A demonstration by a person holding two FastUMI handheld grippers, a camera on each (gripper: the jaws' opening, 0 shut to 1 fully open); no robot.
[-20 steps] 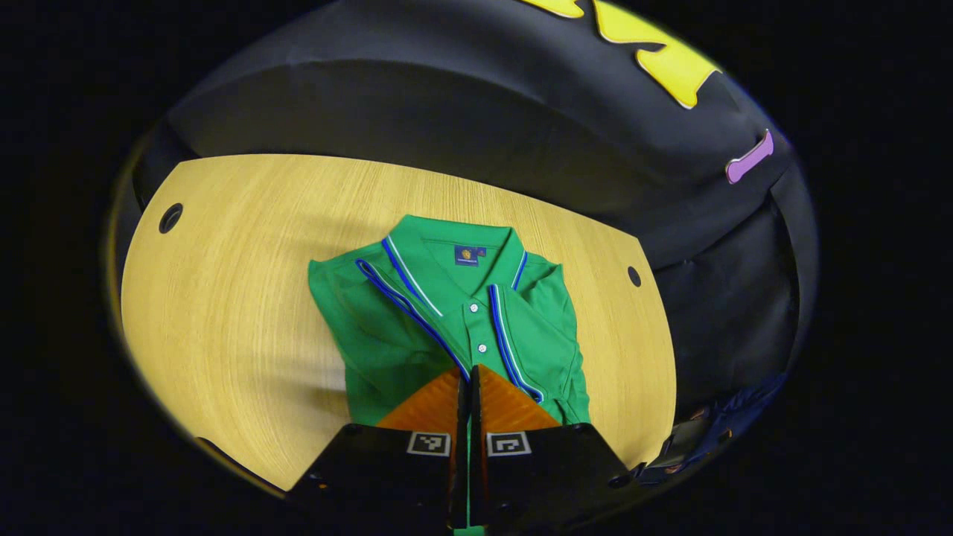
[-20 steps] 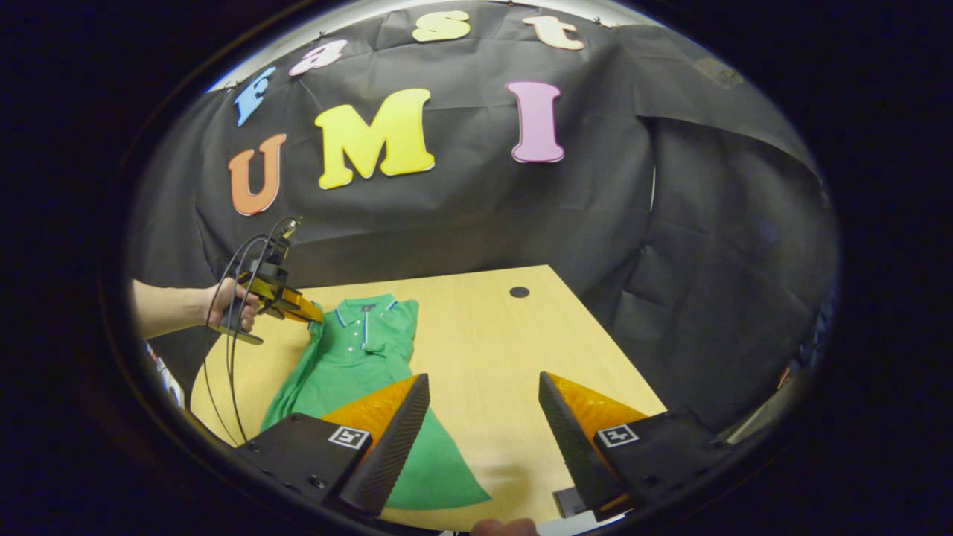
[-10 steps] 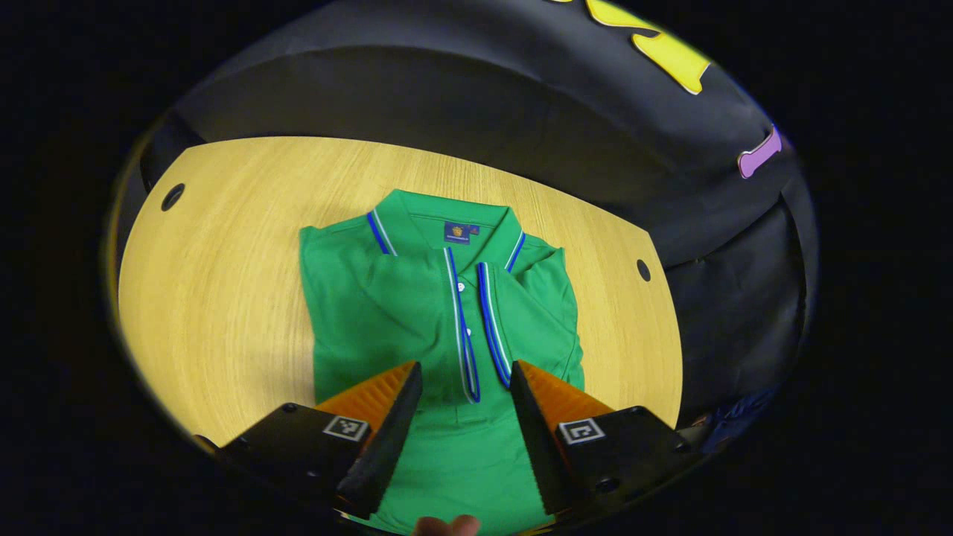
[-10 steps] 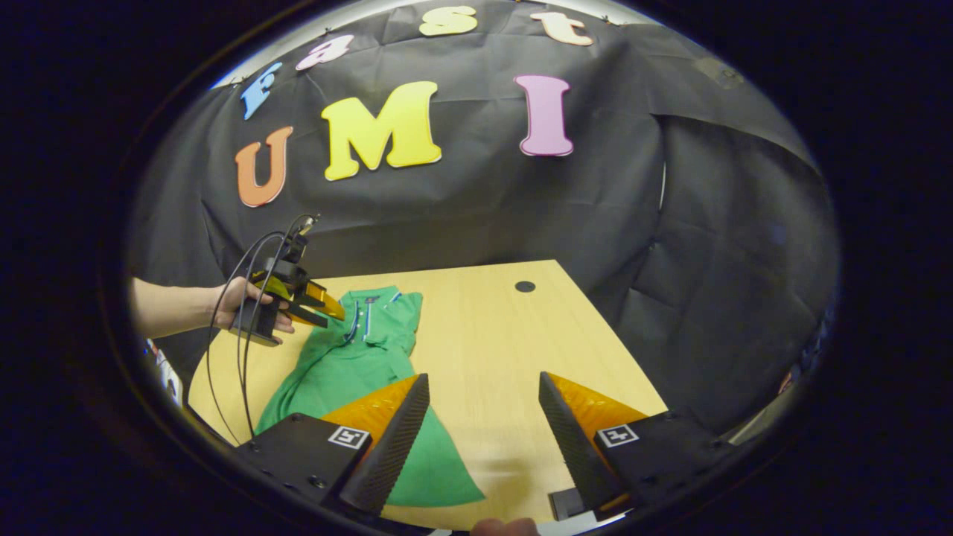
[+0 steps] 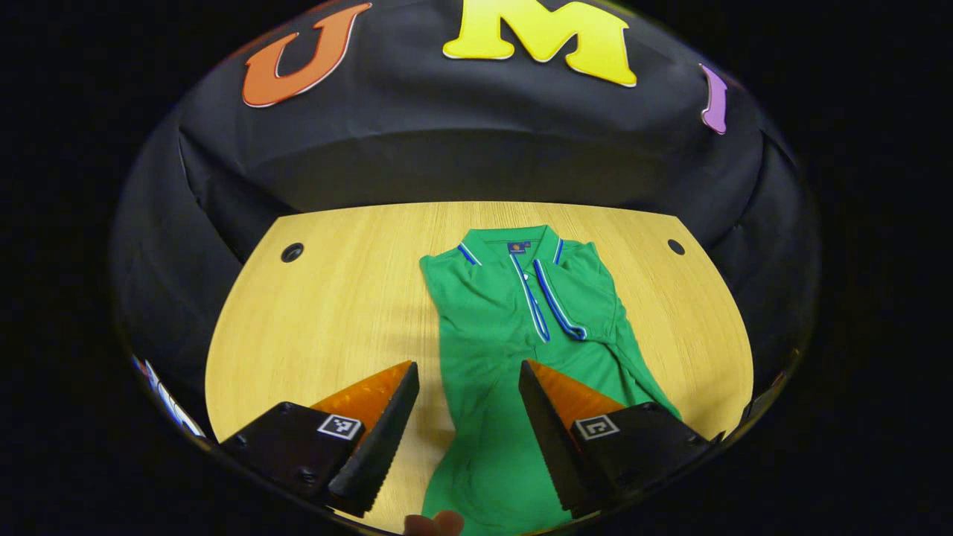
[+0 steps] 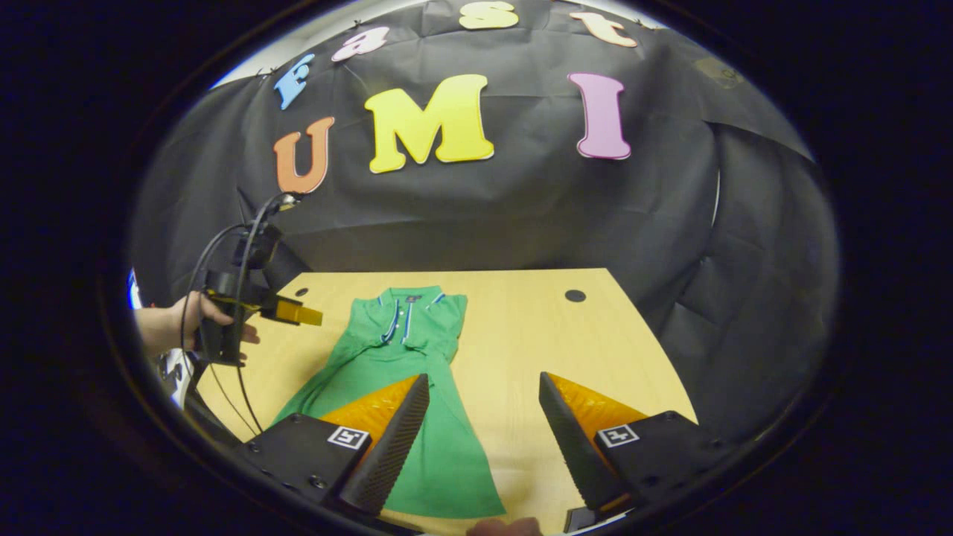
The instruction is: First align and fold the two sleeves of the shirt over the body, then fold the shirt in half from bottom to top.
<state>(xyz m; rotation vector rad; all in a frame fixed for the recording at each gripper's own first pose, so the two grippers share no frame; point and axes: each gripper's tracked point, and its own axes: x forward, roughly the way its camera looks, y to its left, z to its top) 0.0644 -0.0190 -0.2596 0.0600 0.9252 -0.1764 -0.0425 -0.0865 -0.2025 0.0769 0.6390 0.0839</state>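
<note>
I see the shirt (image 5: 521, 327) lying flat on the table (image 5: 327, 298), collar toward the far wall and hem toward me, so its long axis runs straight away from both grippers. Both sleeves look folded in over the body, so I judge the bottom-to-top fold is what remains. My left gripper (image 5: 467, 372) hangs above the near half of the shirt with its fingers spread and nothing between them; the left edge of the cloth runs up between the 2 fingers. My right gripper (image 6: 484, 383) is also spread and empty, with the hem near its left finger and bare table under the rest. From the right gripper view the left gripper (image 6: 298, 313) sits off to the shirt's left, raised above the table. The hem lies nearest both, so I expect each gripper to take 1 corner.
</note>
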